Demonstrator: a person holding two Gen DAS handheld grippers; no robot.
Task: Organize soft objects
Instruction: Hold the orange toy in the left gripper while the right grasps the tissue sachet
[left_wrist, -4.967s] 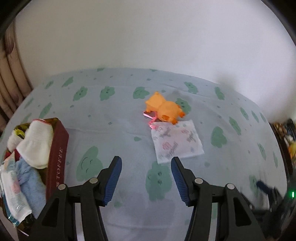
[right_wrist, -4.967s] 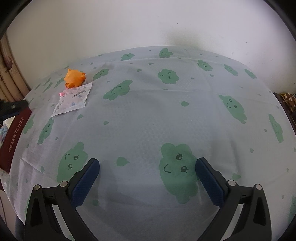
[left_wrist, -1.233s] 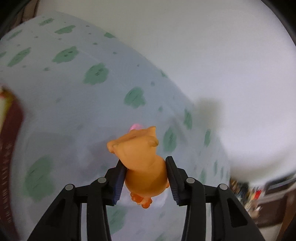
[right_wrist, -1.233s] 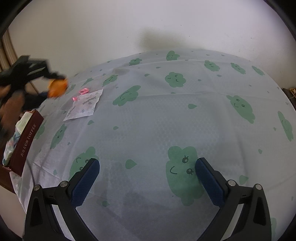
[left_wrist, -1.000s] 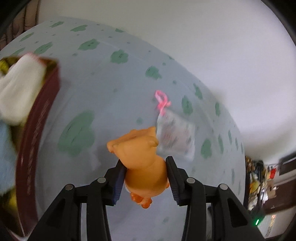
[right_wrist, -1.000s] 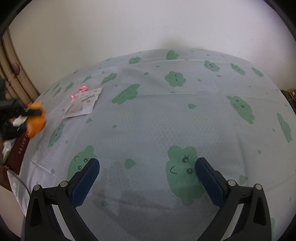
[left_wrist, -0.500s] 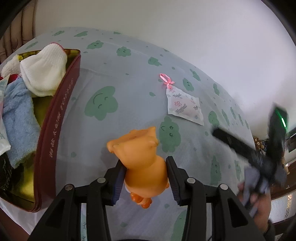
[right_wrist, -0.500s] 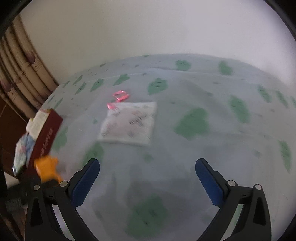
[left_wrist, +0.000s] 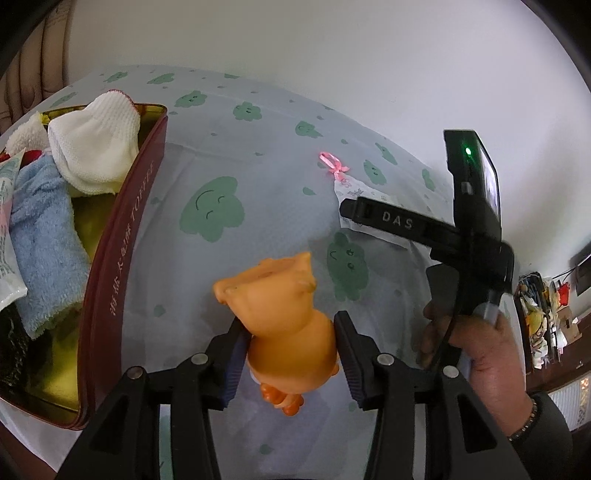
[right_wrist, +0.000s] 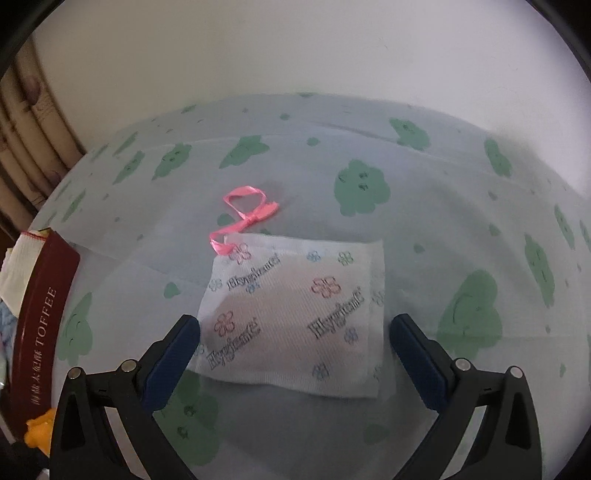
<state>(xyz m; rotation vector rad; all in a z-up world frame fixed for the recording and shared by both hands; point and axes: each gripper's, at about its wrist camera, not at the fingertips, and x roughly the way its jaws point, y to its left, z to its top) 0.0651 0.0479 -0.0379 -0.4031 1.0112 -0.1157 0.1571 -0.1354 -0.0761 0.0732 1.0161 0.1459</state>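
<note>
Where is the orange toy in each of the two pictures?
Left wrist view: the orange toy sits low in the middle, between the jaws of the left gripper.
Right wrist view: only a bit of the orange toy peeks in at the bottom left corner.
Shared landmark: the dark red toffee tin, beside the toy in both views.

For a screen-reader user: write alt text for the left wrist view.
An orange toy animal sits between the left tongs, whose jaws have just been opening, above a green-patterned bedsheet. To the left, an open toffee tin holds a white sock and blue cloth; at right, a hand aims the other tongs at a tissue pack.
</note>
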